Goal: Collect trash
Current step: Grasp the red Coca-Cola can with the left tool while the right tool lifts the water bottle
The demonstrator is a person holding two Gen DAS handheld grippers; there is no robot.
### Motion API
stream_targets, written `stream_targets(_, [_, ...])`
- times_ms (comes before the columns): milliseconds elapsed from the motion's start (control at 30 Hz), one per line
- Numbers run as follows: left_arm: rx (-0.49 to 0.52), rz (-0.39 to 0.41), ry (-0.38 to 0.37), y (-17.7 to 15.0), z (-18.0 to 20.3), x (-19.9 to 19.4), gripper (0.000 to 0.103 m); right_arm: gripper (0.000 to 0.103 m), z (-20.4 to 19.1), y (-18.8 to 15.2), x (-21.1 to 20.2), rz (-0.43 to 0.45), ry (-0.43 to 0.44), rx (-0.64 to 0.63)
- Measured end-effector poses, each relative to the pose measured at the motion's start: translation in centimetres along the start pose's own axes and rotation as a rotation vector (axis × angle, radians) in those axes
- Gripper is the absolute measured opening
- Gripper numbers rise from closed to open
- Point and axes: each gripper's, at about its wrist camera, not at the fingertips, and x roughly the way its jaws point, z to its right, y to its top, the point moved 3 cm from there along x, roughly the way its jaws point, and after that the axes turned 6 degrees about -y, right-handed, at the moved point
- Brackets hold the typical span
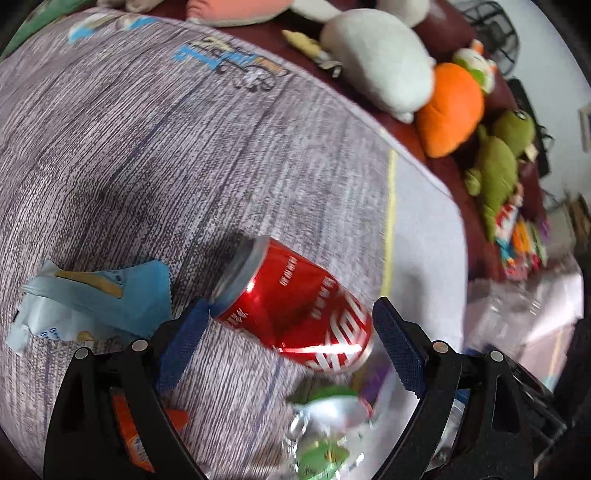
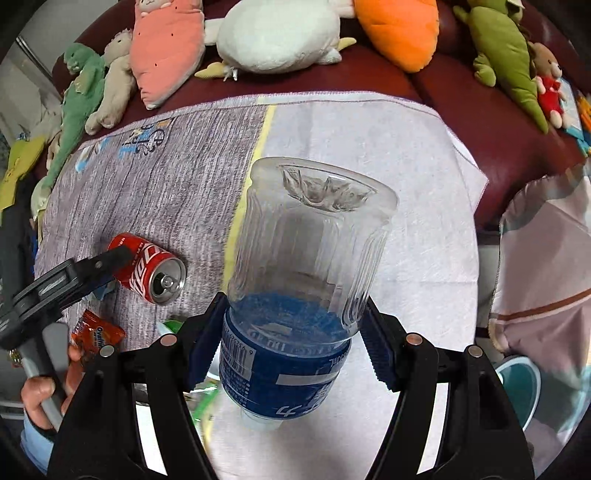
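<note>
Between the blue pads of the right gripper (image 2: pixel 293 332) sits a clear plastic bottle (image 2: pixel 303 258), clamped across its blue label with its base pointing away from the camera and its neck toward it; only the right wrist view shows this grip. That same view takes in the left gripper (image 2: pixel 110 264) from the side, reaching in from the left edge with a finger lying over the red soda can (image 2: pixel 149 267), and below it the person's hand (image 2: pixel 40 391) wrapped round the grey handle. It also shows the can's open top facing the camera, and an orange snack wrapper (image 2: pixel 98 334) lying just below the can. From the left wrist view the left gripper (image 1: pixel 291 328) has its jaws standing open with the can (image 1: pixel 295 306) lying on its side between them; the left pad is at the can's rim, though whether it touches cannot be told. This view alone shows a crumpled light blue wrapper (image 1: pixel 88 306) just left of the can and a shiny green and silver wrapper (image 1: pixel 325 432) blurred near the bottom edge. All the trash lies on a cloth (image 2: pixel 177 184) printed grey like wood grain on one half and pale on the other, split by a yellow stripe. The cloth covers a dark red sofa (image 2: pixel 461 99), where plush toys line the back: a white one (image 2: pixel 277 37), an orange one (image 2: pixel 399 29), a pink one (image 2: pixel 166 48) and green dinosaurs (image 2: pixel 506 55).
</note>
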Motion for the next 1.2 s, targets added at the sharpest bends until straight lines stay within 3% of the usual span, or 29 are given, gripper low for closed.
stream_targets(133, [0.026, 0.011, 0.061, 0.1, 1.0, 1.9, 0.092, 0.066, 1.3, -0.3, 0.3, 0.005, 0.028, 0.004])
stream_targets(233, [0.085, -0.012, 0.047, -0.2, 2.5, 3.0, 0.090, 0.066, 2.2, -0.9, 0.6, 0.005, 0.057, 0.018])
stream_targets(267, [0.107, -0.009, 0.051, -0.4, 2.9, 3.1, 0.086, 0.066, 2.4, -1.2, 0.5, 0.006, 0.062, 0.020])
stream_targets(300, [0.151, 0.004, 0.065, -0.8, 3.8, 3.1, 0.071, 0.066, 2.8, -1.4, 0.5, 0.008, 0.066, 0.024])
stream_targets(367, [0.246, -0.006, 0.066, -1.8, 5.9, 3.5, 0.065, 0.066, 3.6, -1.8, 0.7, 0.008, 0.078, 0.040])
stream_targets(500, [0.432, -0.034, 0.053, -3.7, 10.0, 4.4, 0.064, 0.066, 5.5, -2.8, 0.9, 0.010, 0.084, 0.079])
stream_targets(667, [0.596, -0.120, 0.012, -6.7, 14.2, 6.5, 0.064, 0.066, 7.8, -4.1, 1.0, 0.008, 0.089, 0.121])
stream_targets(767, [0.657, -0.128, 0.025, -8.0, 16.0, 7.7, 0.065, 0.066, 9.7, -5.4, 1.0, 0.004, 0.093, 0.160])
stream_targets(967, [0.599, -0.177, 0.057, -9.5, 14.7, 9.6, 0.080, 0.066, 12.3, -8.3, 0.6, -0.006, 0.122, 0.206])
stream_targets(1033, [0.591, -0.173, 0.064, -9.7, 14.3, 9.9, 0.080, 0.066, 12.7, -8.8, 0.3, -0.002, 0.131, 0.209])
stream_targets(1100, [0.604, -0.175, 0.064, -10.9, 14.6, 9.3, 0.072, 0.066, 13.0, -9.6, -0.1, 0.009, 0.137, 0.214])
stream_targets(1200, [0.668, -0.163, 0.066, -12.8, 15.9, 8.4, 0.071, 0.066, 13.7, -10.6, -1.2, 0.038, 0.146, 0.232])
